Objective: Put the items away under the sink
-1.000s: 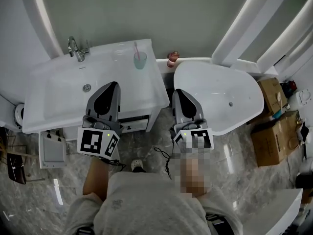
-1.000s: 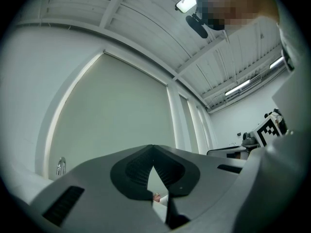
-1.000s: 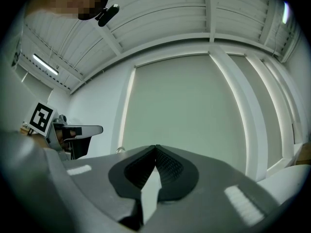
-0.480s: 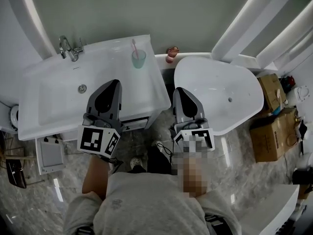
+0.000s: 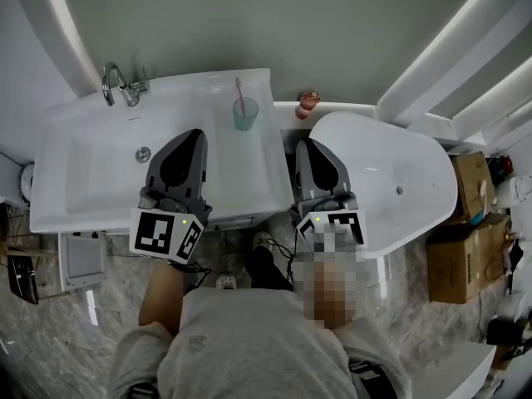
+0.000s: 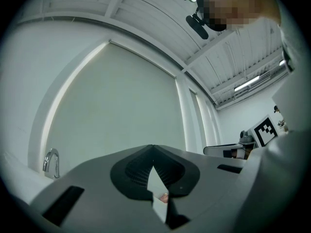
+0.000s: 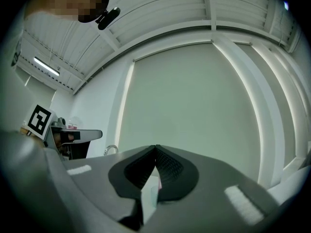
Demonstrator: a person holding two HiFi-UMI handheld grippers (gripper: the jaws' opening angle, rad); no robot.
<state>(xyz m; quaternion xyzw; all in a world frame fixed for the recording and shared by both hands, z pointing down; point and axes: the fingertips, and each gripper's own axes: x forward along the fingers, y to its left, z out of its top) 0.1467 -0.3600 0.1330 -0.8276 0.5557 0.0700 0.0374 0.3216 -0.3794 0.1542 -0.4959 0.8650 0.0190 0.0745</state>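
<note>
Head view | left hand-held gripper (image 5: 192, 134) clenched, empty | right hand-held gripper (image 5: 306, 144) clenched, empty | cup (image 5: 244, 115) on sink (image 5: 91, 169)

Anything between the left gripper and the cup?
Nothing. Head view shows only bare sink top between the left gripper and the cup.

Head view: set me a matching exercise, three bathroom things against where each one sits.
Things:
1. faucet
2. cup
3. cardboard box

Places:
A. on the floor, right of the bathtub
B. back left corner of the sink
C. back right rim of the sink

Pairs: 1-B, 2-C, 3-A
</note>
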